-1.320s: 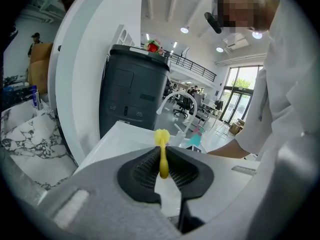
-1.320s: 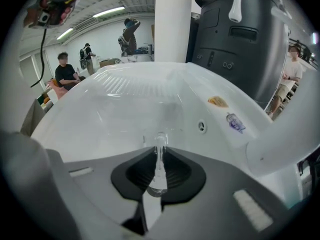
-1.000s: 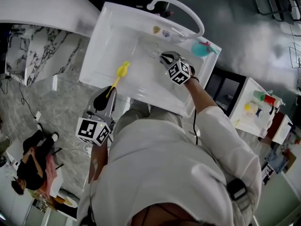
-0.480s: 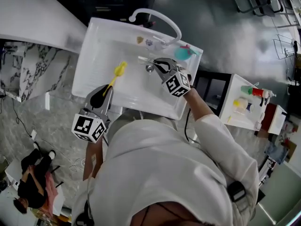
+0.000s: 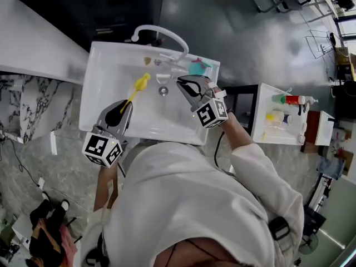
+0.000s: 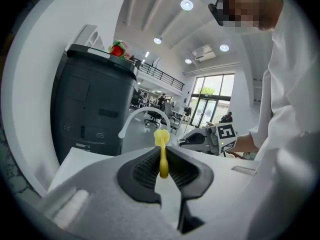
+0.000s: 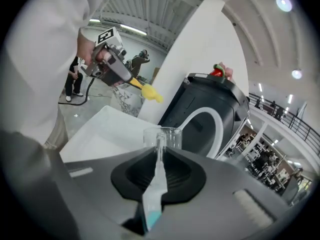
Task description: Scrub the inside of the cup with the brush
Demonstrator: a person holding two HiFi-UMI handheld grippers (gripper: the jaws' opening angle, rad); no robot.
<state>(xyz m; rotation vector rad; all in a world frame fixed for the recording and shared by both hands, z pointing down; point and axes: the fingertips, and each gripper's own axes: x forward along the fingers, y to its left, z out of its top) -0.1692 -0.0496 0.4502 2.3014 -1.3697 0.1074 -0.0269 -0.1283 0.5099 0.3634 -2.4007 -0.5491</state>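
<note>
the person leans over a white sink with a bent tap. the right claw is pinched nearly closed on the thin glass side of the clear cup. it looks like one pad is inside and one outside, but the glass is see-through, so i am not sure. gripping the side leaves the mouth of the cup free, so something can go in. the cup is up in the air above the sink, not sitting on the bottom. the left claw is squeezed tight on the thin yellow stick of the brush, and the bumpy head pokes out in front. holding the back part of the stick lets the head reach deep into a cup. both things hang over the sink, most likely so drips land in the bowl and not on the floor. the brush is on the left and the cup on the right, near each other but apart, with the brush head pointing toward the cup's side of the sink. the brush is not in the cup yet, so i think the scrubbing has not begun. next the brush head must line up with the cup's mouth. a hard push could twist the slippery glass in its small grip.
</note>
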